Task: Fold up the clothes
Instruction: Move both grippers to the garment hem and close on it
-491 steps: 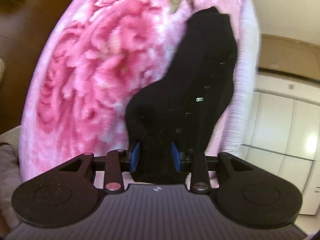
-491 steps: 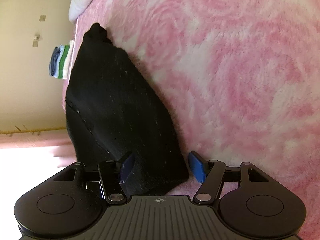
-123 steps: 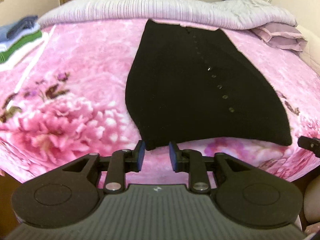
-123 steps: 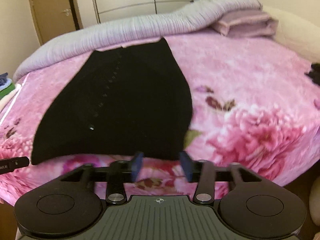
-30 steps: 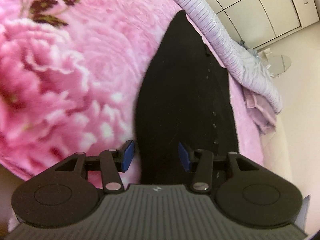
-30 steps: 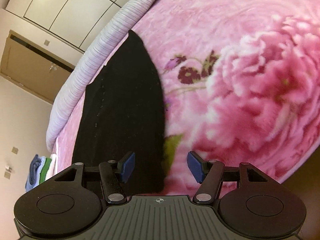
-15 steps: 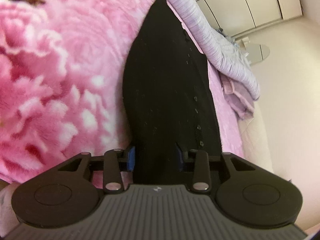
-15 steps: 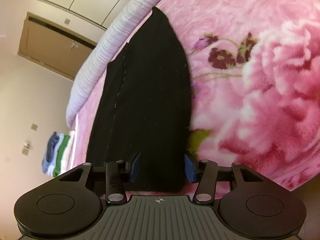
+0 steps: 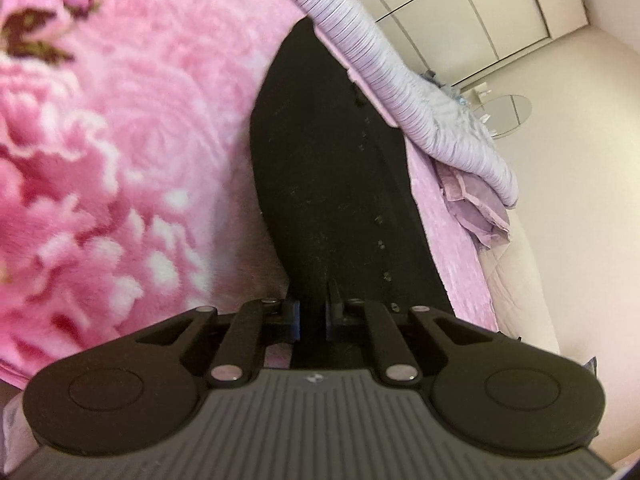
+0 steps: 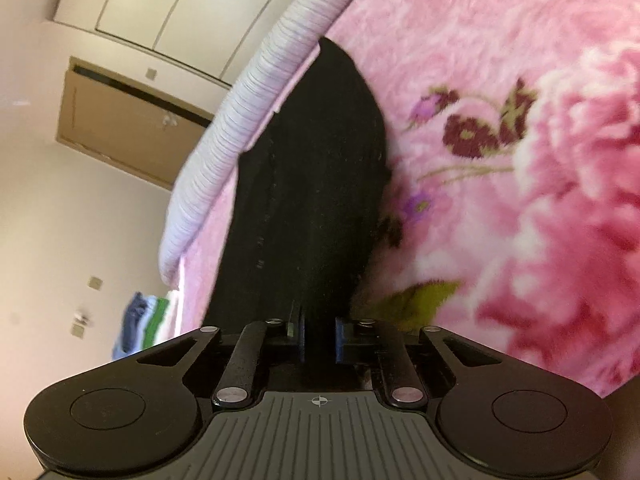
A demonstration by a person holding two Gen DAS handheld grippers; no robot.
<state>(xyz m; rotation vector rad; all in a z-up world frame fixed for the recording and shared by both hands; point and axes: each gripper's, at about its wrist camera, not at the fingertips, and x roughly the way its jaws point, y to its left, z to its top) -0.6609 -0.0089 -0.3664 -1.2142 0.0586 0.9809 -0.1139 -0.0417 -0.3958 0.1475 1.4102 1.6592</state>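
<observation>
While spread on pink floral blanket (image 9: 120, 160), black garment (image 9: 332, 184) hem pinched by left claw (image 9: 312, 316), right claw (image 10: 318, 338).

the left claw (image 9: 312, 322) is clamped on the near edge of a black garment (image 9: 328, 184), its two fingers (image 9: 291, 320) pressed close with a pinch of dark fabric bunched between them. the garment lies stretched away from the claw across a pink floral blanket (image 9: 120, 152) on the bed, narrowing toward its far end. a line of small buttons (image 9: 380, 244) runs along its right side. the far tip touches a striped lilac bolster (image 9: 384, 76) lying along the bed's far edge. a folded lilac cloth (image 9: 476, 208) sits by the bolster's end. white wardrobe doors (image 9: 472, 12) stand beyond.
</observation>
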